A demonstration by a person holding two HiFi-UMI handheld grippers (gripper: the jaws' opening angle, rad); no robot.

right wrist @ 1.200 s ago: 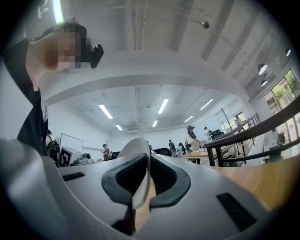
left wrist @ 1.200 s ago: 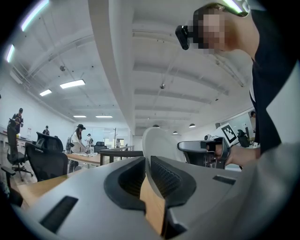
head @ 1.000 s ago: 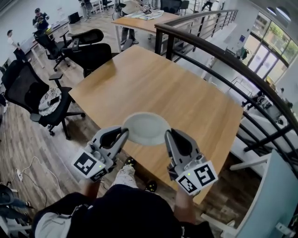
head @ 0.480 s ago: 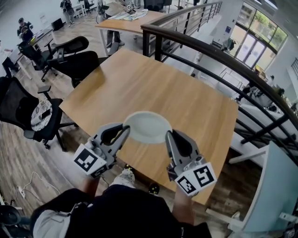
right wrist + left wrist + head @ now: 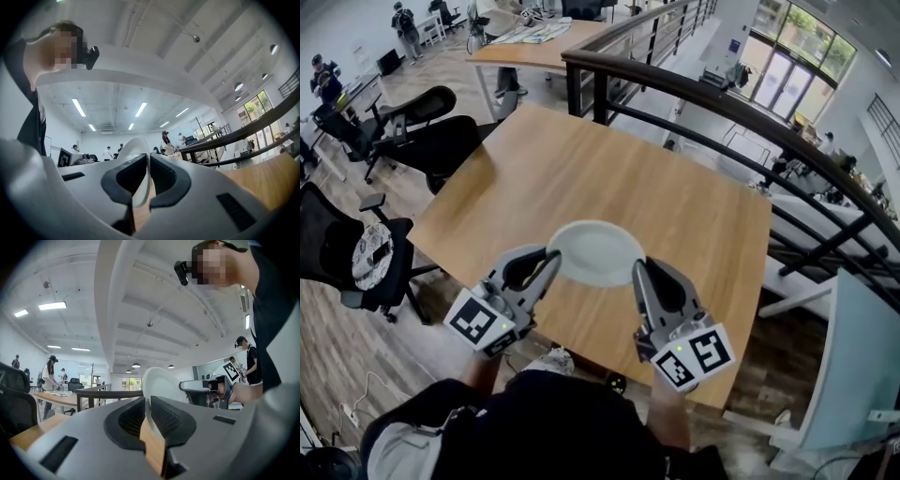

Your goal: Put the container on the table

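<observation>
A round white container (image 5: 595, 251), shallow like a plate, hangs level above the near part of the wooden table (image 5: 581, 169). My left gripper (image 5: 552, 262) is shut on its left rim. On the opposite rim my right gripper (image 5: 635, 269) is shut too. In the left gripper view the container's rim (image 5: 157, 385) stands edge-on between the black pads (image 5: 166, 416), with the right gripper beyond it. In the right gripper view the white rim (image 5: 136, 154) is pinched between the pads (image 5: 161, 176).
A black metal railing (image 5: 722, 122) runs along the table's far and right side. Black office chairs (image 5: 441, 127) stand at the left of the table. A second table (image 5: 534, 42) with papers stands farther back. People stand in the far left background.
Both grippers have carried the container forward over the table. The table edge has come nearer and more of the tabletop lies under the container.
</observation>
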